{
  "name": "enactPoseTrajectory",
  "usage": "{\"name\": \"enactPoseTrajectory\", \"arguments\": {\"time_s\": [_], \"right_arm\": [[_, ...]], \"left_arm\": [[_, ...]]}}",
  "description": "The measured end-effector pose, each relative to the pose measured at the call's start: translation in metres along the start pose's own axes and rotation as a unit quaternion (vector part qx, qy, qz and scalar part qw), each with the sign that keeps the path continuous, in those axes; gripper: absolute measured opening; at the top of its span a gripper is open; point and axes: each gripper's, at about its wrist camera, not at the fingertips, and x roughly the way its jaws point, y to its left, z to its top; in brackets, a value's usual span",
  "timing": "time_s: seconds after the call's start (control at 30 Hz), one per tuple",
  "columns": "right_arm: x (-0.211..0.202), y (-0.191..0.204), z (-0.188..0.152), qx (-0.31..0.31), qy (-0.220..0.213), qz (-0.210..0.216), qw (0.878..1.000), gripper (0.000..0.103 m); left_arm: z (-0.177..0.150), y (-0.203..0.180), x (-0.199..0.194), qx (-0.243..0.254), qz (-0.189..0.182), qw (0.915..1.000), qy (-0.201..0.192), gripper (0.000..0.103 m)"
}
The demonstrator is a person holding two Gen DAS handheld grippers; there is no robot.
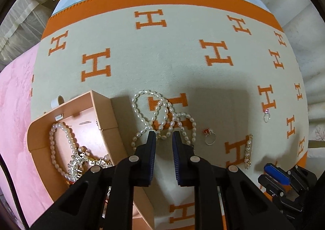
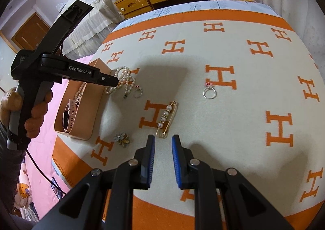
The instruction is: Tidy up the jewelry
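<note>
Pearl necklace (image 1: 162,116) lies heaped on the blanket (image 1: 162,55) just beside the pink box (image 1: 105,116), left gripper (image 1: 164,135) nipped nearly closed on its near strands, presumably to lift it in; right gripper (image 2: 163,138) hangs near-closed, empty, short of the pearl pin (image 2: 167,119).

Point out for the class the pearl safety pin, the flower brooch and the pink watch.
pearl safety pin (image 2: 165,119), right wrist view, on the middle pearl of its row.
flower brooch (image 2: 122,138), right wrist view, on its petals.
pink watch (image 2: 66,117), right wrist view, on its dark face.
</note>
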Motion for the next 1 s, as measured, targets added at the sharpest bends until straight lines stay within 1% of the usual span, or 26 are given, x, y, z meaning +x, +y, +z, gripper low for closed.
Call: {"name": "enactPoseTrajectory", "arguments": {"time_s": [0.07, 0.13, 0.3, 0.6, 0.77, 0.83, 0.9, 1.0], "right_arm": [[0.001, 0.001, 0.001, 0.001, 0.001, 0.002, 1.0, 0.017], [0.0, 0.003, 0.001, -0.002, -0.001, -0.004, 1.0, 0.017], [0.0, 0.005, 0.001, -0.006, -0.003, -0.01, 1.0, 0.017], [0.006, 0.006, 0.001, -0.003, 0.006, -0.011, 1.0, 0.017], [0.01, 0.008, 0.001, -0.006, 0.009, -0.011, 1.0, 0.017], [0.01, 0.009, 0.0, -0.007, 0.01, -0.011, 1.0, 0.017], [0.011, 0.008, 0.0, -0.006, 0.011, -0.011, 1.0, 0.017], [0.011, 0.005, 0.0, -0.001, 0.014, -0.011, 1.0, 0.017]], "left_arm": [[0.002, -0.002, 0.006, 0.001, 0.006, 1.0, 0.003, 0.014], [0.004, -0.002, 0.011, 0.0, 0.012, 0.9999, 0.006, 0.014], [0.008, -0.002, 0.017, -0.003, 0.013, 0.9999, 0.003, 0.014], [0.008, 0.017, 0.013, -0.038, -0.001, 0.9993, -0.009, 0.014], [0.012, 0.013, 0.017, -0.032, 0.0, 0.9995, -0.008, 0.014], [0.011, 0.009, 0.017, -0.025, 0.01, 0.9995, -0.015, 0.014], [0.011, 0.006, 0.017, -0.026, 0.014, 0.9994, -0.021, 0.012], [0.011, 0.008, 0.015, -0.04, 0.006, 0.9989, -0.024, 0.008]]}}
